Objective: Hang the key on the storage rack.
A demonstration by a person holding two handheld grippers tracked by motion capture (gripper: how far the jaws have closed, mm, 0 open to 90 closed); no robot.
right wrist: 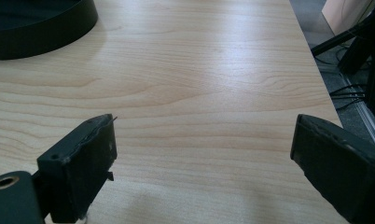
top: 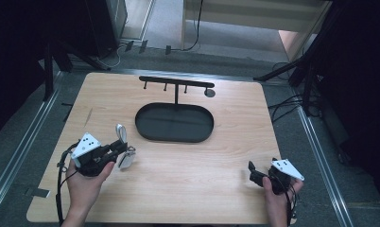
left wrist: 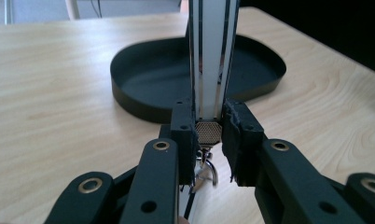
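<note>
Your left hand-held gripper (top: 118,152) clamps a white strap (left wrist: 212,56); your right hand-held gripper (top: 252,173) gapes wide near the desk's (top: 216,161) front edge. Bare wood lies between them, black oval tray (top: 174,123) beyond.

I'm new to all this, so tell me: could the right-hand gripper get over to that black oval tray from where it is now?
Probably yes. The right gripper sits open and empty near the table's front right corner, and only bare wood lies between it and the black oval tray. The left gripper, holding a white strap, stays off to the other side.
</note>
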